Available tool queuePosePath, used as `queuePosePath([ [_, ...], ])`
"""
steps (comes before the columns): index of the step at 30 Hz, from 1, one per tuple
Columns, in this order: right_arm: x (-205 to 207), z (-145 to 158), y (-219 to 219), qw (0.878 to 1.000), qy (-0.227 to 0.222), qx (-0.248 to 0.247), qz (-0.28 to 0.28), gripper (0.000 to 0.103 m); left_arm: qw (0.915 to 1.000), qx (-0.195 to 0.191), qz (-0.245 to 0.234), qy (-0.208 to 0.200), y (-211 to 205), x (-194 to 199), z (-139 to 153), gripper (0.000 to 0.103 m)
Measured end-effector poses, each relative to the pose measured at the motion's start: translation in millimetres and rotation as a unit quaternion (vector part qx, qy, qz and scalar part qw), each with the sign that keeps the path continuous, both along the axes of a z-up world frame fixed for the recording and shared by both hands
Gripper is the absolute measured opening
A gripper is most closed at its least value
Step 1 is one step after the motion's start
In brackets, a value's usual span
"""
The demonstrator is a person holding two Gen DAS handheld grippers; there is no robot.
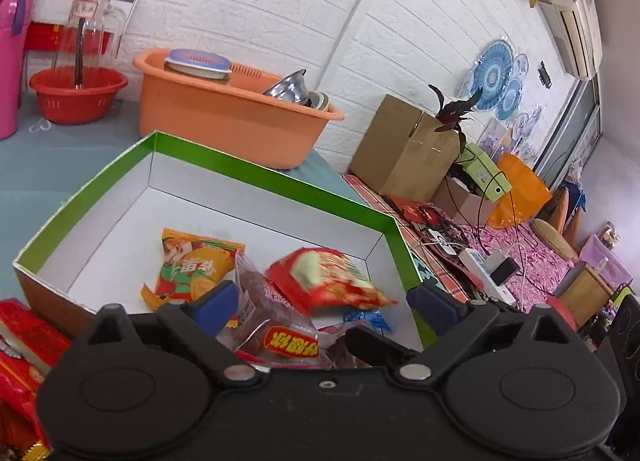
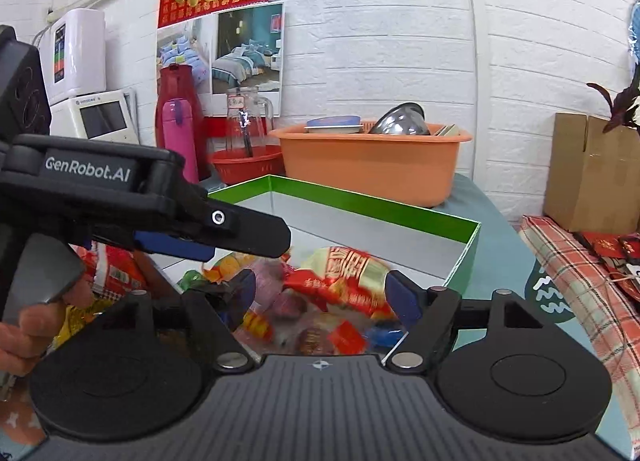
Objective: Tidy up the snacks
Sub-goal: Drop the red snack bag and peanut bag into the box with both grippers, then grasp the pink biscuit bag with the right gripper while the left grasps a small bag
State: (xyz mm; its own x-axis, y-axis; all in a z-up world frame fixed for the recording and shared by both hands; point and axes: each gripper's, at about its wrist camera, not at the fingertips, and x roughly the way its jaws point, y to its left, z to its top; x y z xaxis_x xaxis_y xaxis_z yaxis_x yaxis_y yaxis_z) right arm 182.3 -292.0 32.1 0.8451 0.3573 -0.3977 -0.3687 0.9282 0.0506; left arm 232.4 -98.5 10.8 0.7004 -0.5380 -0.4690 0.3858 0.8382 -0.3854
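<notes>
Both grippers, left gripper (image 1: 320, 301) and right gripper (image 2: 320, 295), are held wide over the green box (image 1: 280, 177), likely so snack packets (image 1: 324, 281) can drop in.

L gripper (image 1: 320, 301): jaws spread wide, nothing clamped, pointing fwd and tilted down. R gripper (image 2: 324, 293): jaws wide too, pads pressing nothing, same downward tilt. In R wrist view, person's hand (image 2: 28, 325) grips L gripper's handle at left edge.
</notes>
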Motion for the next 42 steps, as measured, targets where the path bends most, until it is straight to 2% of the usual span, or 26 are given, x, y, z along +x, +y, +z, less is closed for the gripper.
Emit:
queuePosePath([
  [7, -36.7, 32.6, 3.8, 0.999, -0.034, -0.002, -0.008, 0.103, 0.9994, -0.023, 0.012, -0.023, 18.2, -44.3, 33.0, 0.103],
  [10, -61.4, 47.5, 6.5, 0.999, -0.041, 0.002, -0.005, 0.103, 0.998, -0.032, 0.02, -0.051, 33.3, -78.2, 47.8, 0.103],
  [14, -95.5, 56.9, 12.7, 0.999, -0.052, 0.006, 0.013, 0.103, 0.9952, -0.023, 0.048, -0.083, 54.8, -125.0, 54.7, 0.103],
  [19, -122.9, 51.9, 27.7, 0.998, -0.039, 0.018, 0.047, 0.103, 0.993, -0.015, 0.084, -0.081, 86.0, -175.4, 40.1, 0.103],
  [24, -137.7, 33.6, 52.3, 0.996, 0.0, 0.025, 0.083, 0.103, 0.991, -0.012, 0.126, -0.044, 115.4, -210.9, 11.8, 0.103],
  [30, -149.8, 8.5, 85.4, 0.988, 0.064, 0.041, 0.136, 0.103, 0.987, 0.0, 0.161, -0.013, 145.1, -229.9, -5.6, 0.103],
  [34, -152.5, 2.1, 106.9, 0.983, 0.08, 0.035, 0.165, 0.103, 0.9826, -0.025, 0.184, -0.008, 169.8, -232.5, -9.2, 0.103],
  [37, -149.4, 1.9, 120.2, 0.98, 0.083, 0.037, 0.174, 0.103, 0.9832, -0.04, 0.178, -0.006, 178.8, -224.7, -8.0, 0.103],
  [42, -134.7, -1.4, 140.8, 0.976, 0.101, 0.064, 0.179, 0.103, 0.9882, -0.008, 0.151, -0.02, 178.7, -196.4, -0.7, 0.103],
])
